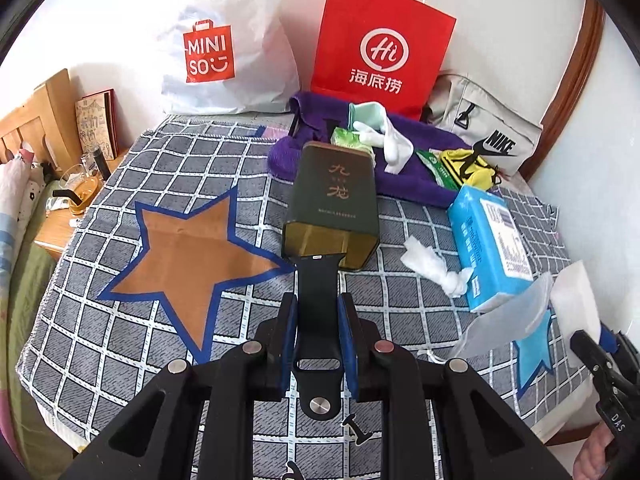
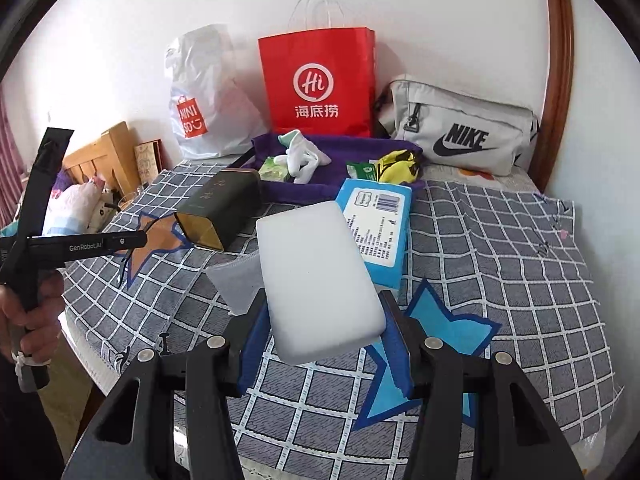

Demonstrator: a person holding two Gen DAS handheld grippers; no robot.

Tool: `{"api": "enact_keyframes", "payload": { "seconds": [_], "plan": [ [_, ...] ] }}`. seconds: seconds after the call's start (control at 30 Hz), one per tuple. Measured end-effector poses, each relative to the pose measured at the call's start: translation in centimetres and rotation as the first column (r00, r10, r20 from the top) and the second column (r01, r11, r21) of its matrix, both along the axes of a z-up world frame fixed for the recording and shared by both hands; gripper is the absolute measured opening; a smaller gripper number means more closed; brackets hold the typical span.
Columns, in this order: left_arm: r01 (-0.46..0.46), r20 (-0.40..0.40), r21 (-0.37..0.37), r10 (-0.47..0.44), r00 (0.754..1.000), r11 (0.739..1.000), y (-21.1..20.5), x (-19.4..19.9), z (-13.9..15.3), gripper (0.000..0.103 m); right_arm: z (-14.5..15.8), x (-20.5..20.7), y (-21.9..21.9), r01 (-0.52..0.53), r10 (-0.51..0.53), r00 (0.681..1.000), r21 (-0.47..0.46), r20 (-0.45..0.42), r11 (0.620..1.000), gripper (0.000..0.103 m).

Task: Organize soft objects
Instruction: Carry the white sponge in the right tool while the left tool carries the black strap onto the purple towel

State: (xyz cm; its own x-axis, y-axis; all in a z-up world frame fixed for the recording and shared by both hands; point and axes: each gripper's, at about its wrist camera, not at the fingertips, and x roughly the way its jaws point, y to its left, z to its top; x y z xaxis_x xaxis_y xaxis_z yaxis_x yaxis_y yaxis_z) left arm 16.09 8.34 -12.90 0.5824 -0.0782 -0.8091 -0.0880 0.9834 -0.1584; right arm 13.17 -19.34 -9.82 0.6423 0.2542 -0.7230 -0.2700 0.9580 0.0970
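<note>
Checked cloth covers the bed. Left gripper clamps a black strap pointing at twelve o'clock toward the open tin; right gripper clasps a white sponge.

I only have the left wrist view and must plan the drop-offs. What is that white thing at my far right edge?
Observer: A white foam block, gripped by its sides in the right hand-held gripper.
Operator: Does anything lie under it?
Observer: A light blue star patch on the checked cover, beside the blue tissue pack.
Operator: How does my strap look from there?
Observer: The black strap stands steeply upward from the left hand-held gripper, clear of the cover.
</note>
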Motion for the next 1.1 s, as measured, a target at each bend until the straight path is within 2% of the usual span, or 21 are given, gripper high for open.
{"api": "enact_keyframes", "payload": {
  "seconds": [0.27,0.63,1.1],
  "plan": [
    [0.001,0.015,-0.007,-0.001,1.0,1.0,0.0,0.7,1.7,0.02,0.1,1.8,1.5,-0.044,0.046,0.998,0.049,-0.034,0.998,0.052],
    [-0.006,0.023,-0.019,0.007,1.0,1.0,0.8,2.9,2.9,0.02,0.6,5.2,4.8,-0.111,0.114,0.992,0.061,-0.05,0.992,0.052],
    [0.024,0.026,-0.018,-0.023,0.999,1.0,-0.1,7.6,3.7,0.02,1.8,9.8,2.9,-0.05,0.052,0.998,0.055,-0.036,0.997,0.052]
  ]
}}
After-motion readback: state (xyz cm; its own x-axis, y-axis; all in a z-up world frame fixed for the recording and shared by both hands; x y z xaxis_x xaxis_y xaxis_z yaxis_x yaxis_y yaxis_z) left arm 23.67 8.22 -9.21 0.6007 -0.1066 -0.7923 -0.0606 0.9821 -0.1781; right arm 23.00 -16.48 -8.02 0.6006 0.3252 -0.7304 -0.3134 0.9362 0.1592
